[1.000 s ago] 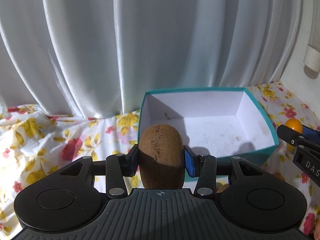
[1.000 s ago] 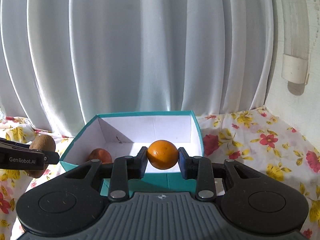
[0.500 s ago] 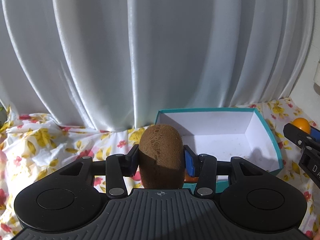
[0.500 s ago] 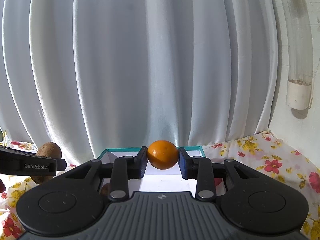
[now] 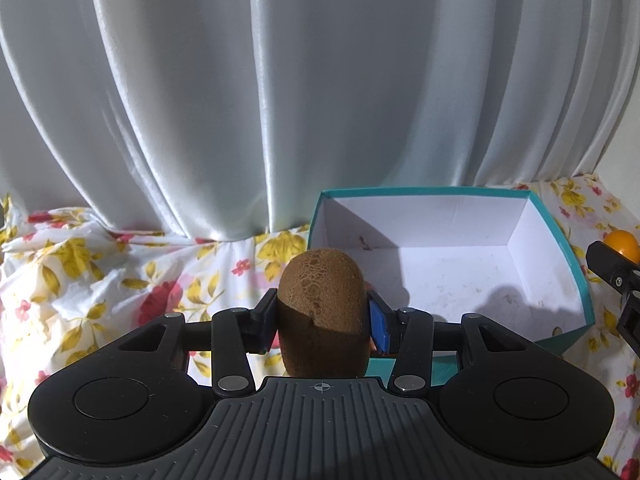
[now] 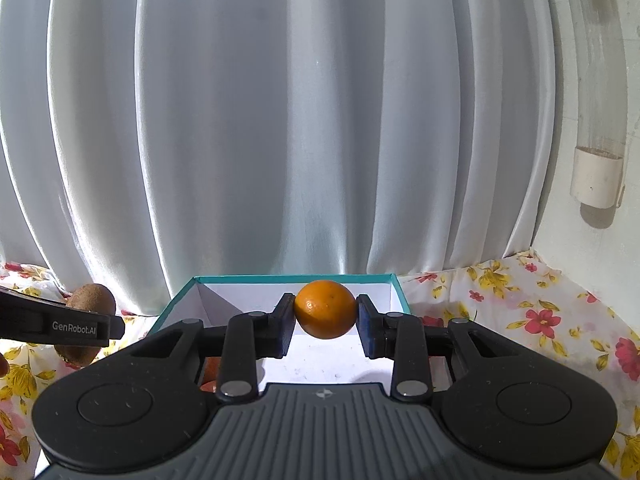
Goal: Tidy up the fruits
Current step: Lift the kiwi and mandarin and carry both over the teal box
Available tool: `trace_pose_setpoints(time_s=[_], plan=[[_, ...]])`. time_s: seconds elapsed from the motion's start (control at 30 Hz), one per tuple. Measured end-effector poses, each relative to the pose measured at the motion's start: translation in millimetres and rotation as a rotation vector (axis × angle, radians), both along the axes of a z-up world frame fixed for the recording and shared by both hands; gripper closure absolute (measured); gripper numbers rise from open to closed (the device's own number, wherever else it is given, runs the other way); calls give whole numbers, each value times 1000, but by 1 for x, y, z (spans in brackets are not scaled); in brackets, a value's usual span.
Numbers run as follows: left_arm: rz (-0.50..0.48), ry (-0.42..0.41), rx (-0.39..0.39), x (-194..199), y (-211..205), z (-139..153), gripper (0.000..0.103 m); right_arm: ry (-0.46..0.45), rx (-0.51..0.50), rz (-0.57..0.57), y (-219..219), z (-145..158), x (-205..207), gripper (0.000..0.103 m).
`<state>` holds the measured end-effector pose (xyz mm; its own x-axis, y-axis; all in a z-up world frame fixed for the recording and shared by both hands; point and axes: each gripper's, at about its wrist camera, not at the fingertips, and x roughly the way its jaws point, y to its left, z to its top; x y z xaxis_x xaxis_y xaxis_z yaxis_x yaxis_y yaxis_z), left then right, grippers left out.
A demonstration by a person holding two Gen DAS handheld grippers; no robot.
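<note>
My left gripper [image 5: 323,316] is shut on a brown kiwi [image 5: 322,304] and holds it above the cloth, just left of a teal box [image 5: 576,276] with a white inside. My right gripper [image 6: 325,322] is shut on an orange [image 6: 325,309] and holds it over the same box [image 6: 400,292]. In the right wrist view the left gripper's finger [image 6: 60,326] and kiwi [image 6: 90,300] show at the left. In the left wrist view the orange [image 5: 622,242] shows at the right edge. A reddish fruit [image 6: 210,368] lies in the box, mostly hidden.
A floral cloth [image 5: 100,280] covers the surface. A white curtain [image 5: 280,100] hangs close behind the box. A clear tube in a white holder [image 6: 596,120] is fixed to the wall at the right.
Both grippers rose and tilted up over the last second, then came slightly back down. The box sits lower in both views than a second ago. Both fruits stay gripped.
</note>
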<state>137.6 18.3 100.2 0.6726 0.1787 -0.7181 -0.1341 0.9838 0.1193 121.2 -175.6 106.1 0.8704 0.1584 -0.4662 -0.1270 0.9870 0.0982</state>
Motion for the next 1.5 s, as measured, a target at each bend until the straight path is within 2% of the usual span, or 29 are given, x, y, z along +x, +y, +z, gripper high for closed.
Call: trace_pose_setpoints(time_s=[0.97,1.5], plan=[[-13,129,6,35,0,-55,53,113,-43,-16,7,-56,30,71],[-17,113,0,37,2,-59,53,168,-68,-30,6,-82,41,71]])
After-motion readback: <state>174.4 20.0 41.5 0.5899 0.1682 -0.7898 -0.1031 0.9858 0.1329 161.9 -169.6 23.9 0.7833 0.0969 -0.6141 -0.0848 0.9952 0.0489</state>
